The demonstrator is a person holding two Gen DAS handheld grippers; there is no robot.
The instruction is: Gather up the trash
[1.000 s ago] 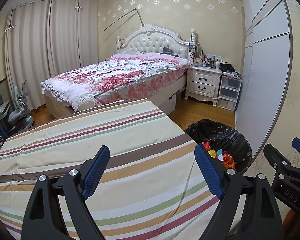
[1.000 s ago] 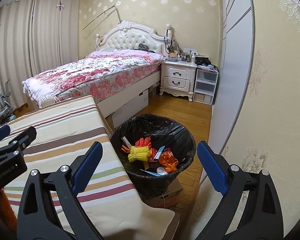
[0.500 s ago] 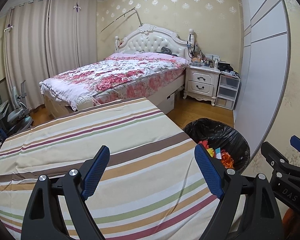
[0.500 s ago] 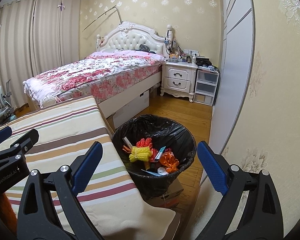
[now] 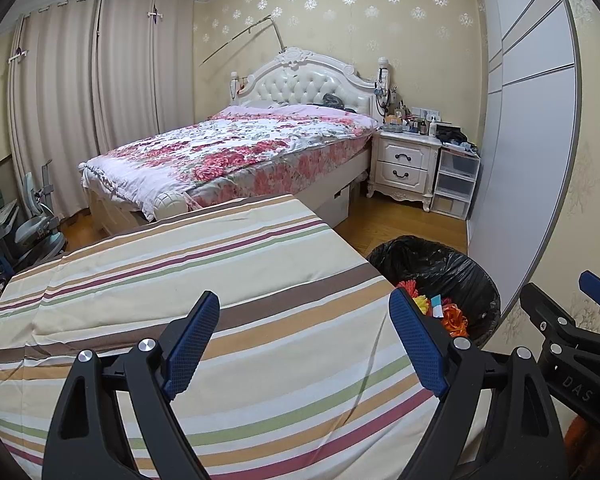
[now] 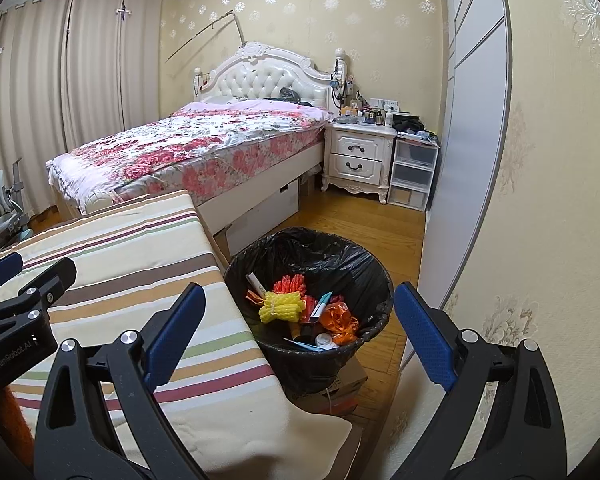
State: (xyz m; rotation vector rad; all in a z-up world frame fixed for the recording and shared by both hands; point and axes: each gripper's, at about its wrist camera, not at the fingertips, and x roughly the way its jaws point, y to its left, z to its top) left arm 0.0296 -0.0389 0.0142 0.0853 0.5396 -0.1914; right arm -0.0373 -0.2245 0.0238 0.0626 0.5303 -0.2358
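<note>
While both grippers hang over the near end of a striped cloth (image 5: 228,292) covering a table, neither has hold of anything. From its own wrist view, the left gripper (image 5: 304,340) has its blue-padded jaws spread wide over the stripes, with nothing between them. Likewise, the right gripper (image 6: 300,336) stands wide open and empty at the cloth's right edge, framing a black-lined trash bin (image 6: 340,252) that sits on the wooden floor (image 6: 352,216) just beside the table. All the trash in view lies inside the bin — a yellow foam net (image 6: 282,306), a red net behind it, a crumpled orange wrapper (image 6: 340,322), a small white tube and some bits of blue and white paper. Under the bin a flat cardboard piece (image 6: 346,380) shows. Beyond stand a bed with a floral quilt (image 5: 236,152), a white nightstand (image 5: 404,164) and clear plastic drawers (image 5: 456,180) against the patterned wall.
</note>
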